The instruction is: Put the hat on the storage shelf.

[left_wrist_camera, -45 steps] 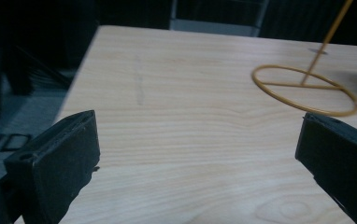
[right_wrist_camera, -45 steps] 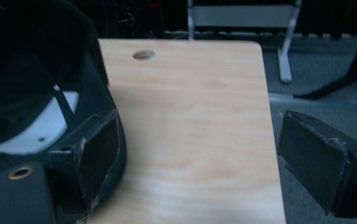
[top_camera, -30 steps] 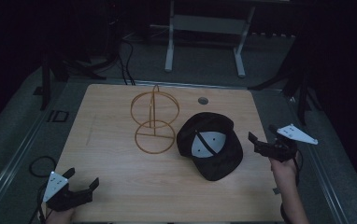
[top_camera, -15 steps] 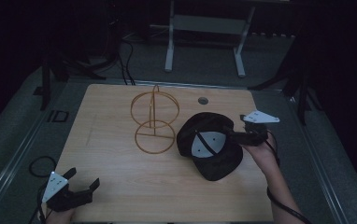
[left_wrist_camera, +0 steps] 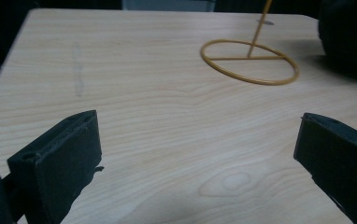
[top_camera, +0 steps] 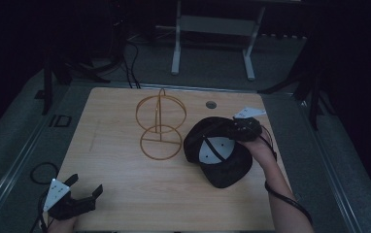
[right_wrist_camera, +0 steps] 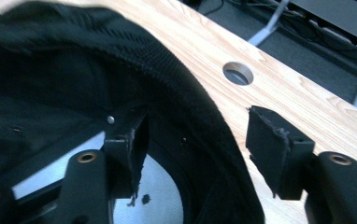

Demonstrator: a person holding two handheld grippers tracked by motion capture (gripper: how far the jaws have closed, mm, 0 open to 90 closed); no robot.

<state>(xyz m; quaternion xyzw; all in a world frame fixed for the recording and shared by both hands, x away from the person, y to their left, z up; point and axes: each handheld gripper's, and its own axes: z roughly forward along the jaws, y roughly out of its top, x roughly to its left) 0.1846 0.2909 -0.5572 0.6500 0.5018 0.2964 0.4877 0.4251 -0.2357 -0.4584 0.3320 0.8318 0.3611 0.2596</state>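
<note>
A black cap (top_camera: 222, 165) lies upside down on the right half of the wooden table (top_camera: 110, 145), with its pale inner label facing up. My right gripper (top_camera: 232, 130) is at the cap's back rim. In the right gripper view one jaw is inside the cap (right_wrist_camera: 50, 70) and the other is outside, so the rim runs between them. The right gripper (right_wrist_camera: 195, 121) has just been closing, and a gap still shows at the outer jaw. A gold wire stand (top_camera: 160, 127) rises left of the cap. My left gripper (top_camera: 85, 183) rests open at the near left corner, with nothing in it (left_wrist_camera: 197, 123).
A round cable hole (top_camera: 211, 104) pierces the table behind the cap. The stand's ring base (left_wrist_camera: 249, 60) lies flat ahead of the left gripper, with bare wood between them. Dark floor, cables and a metal frame (top_camera: 212, 29) surround the table.
My right gripper has moved left from beyond the table's right edge to the cap's rim, and its jaws have narrowed around that rim. The left gripper has stayed put.
</note>
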